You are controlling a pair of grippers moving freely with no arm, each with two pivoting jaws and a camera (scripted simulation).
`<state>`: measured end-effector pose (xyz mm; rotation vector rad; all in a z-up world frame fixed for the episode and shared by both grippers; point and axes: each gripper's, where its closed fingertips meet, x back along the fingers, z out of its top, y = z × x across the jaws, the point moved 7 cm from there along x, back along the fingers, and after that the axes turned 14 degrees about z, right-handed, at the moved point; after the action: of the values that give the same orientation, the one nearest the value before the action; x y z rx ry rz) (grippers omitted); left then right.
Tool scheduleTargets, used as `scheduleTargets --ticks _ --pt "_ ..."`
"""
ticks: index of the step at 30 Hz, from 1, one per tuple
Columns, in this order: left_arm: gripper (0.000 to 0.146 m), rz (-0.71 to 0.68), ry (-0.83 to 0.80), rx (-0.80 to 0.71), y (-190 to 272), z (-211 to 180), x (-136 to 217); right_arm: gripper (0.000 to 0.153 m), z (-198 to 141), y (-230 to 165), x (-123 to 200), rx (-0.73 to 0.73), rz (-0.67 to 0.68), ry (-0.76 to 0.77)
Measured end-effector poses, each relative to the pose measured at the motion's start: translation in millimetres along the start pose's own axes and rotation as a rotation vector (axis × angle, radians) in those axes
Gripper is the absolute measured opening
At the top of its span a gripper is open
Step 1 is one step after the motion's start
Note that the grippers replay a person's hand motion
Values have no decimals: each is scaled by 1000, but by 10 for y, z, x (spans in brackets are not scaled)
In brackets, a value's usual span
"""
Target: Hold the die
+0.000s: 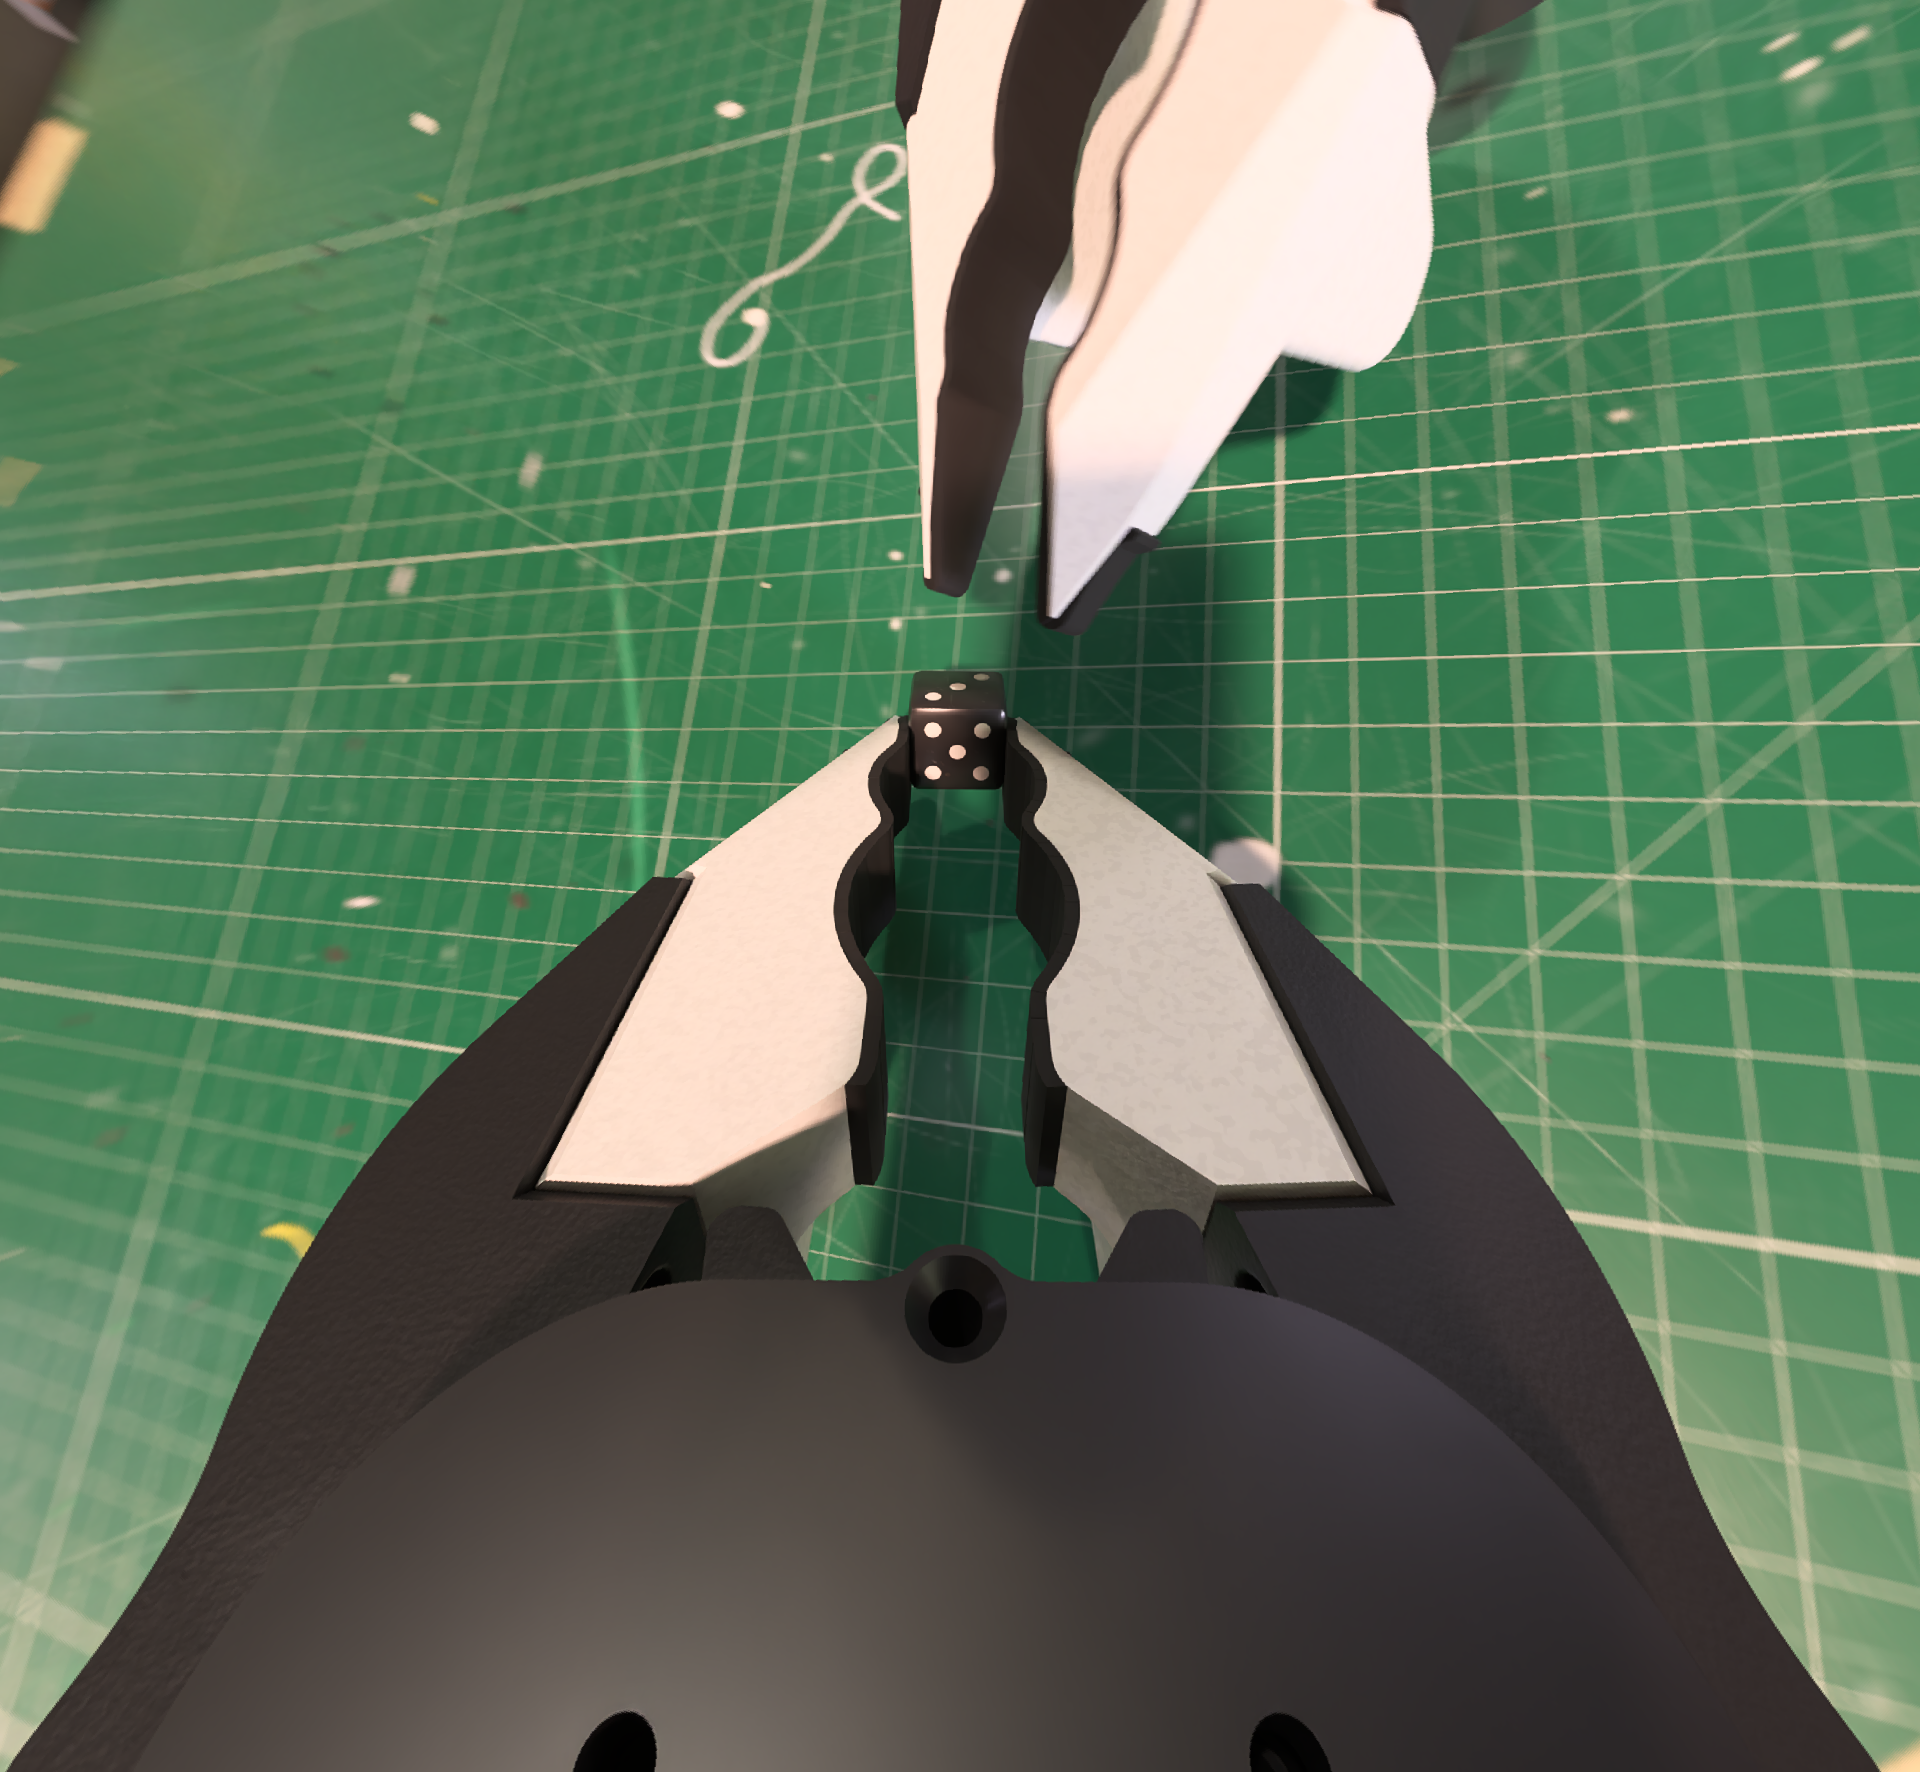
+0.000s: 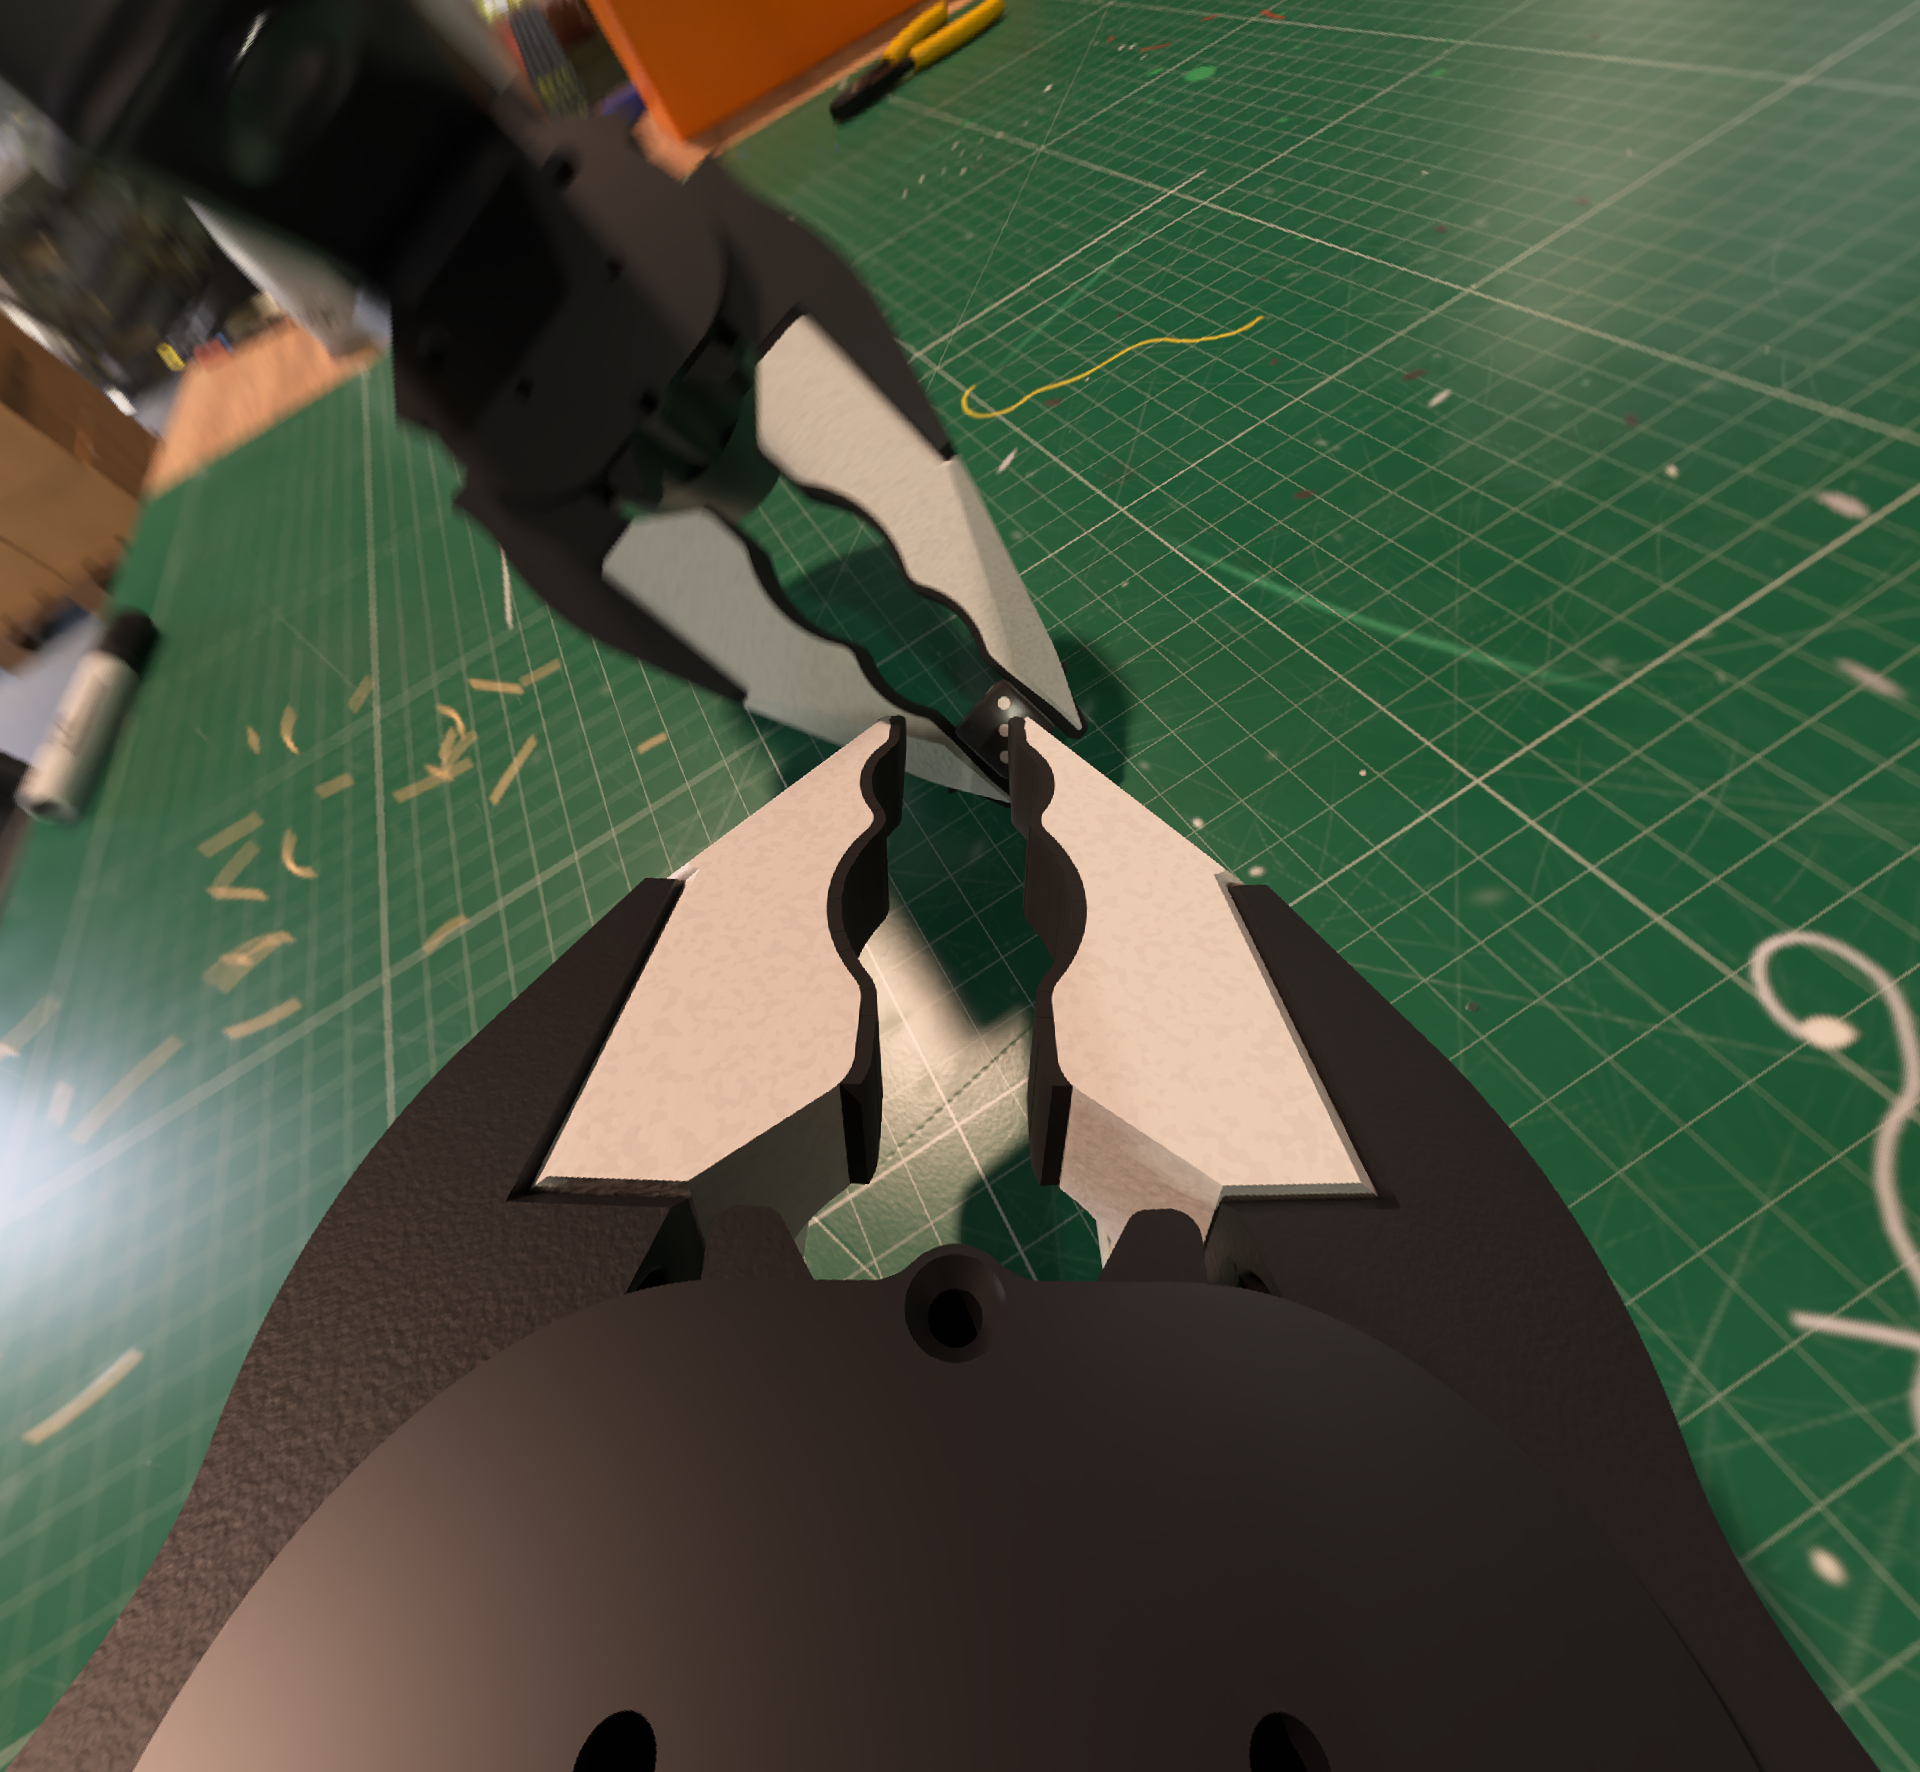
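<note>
Left wrist view shows the left hand-held gripper (image 1: 956, 735) nipped shut on the black die (image 1: 957, 733) at its fingertips, above the green surface (image 1: 312, 787), while the right hand-held gripper (image 1: 1003, 600) hovers close, slightly parted and empty, so the hold looks made and next needs only steadiness.

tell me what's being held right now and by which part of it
The left gripper holds the black die at its fingertips, pinched by two opposite side faces. The right gripper is open and holds nothing.

Black white-pipped die (image 1: 957, 748) pinched between left gripper's (image 1: 956, 730) fingertips.
</note>
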<state>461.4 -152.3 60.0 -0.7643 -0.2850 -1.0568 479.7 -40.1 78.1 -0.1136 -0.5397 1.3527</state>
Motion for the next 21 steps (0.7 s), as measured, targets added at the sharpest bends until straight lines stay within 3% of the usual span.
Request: scheduleTargets --ticks 2,8,14,18,19,21 --pt "16 -109 -11 44 -24 -32 3 19 -12 -40 -28 79 -20 -62" --pt "16 -185 -10 29 -41 -53 9 19 -5 -67 -63 167 -30 -112" --pt "16 31 -117 -162 -30 28 0 18 20 -30 -65 9 -51 -33" --pt "16 84 -135 -167 5 29 1 18 -35 -4 -50 -169 -5 58" --pt "16 85 -148 -183 9 41 0 18 -42 -16 -55 -165 -10 45" --pt "16 88 -154 -228 27 55 5 18 -14 -81 -60 -3 -68 -44"
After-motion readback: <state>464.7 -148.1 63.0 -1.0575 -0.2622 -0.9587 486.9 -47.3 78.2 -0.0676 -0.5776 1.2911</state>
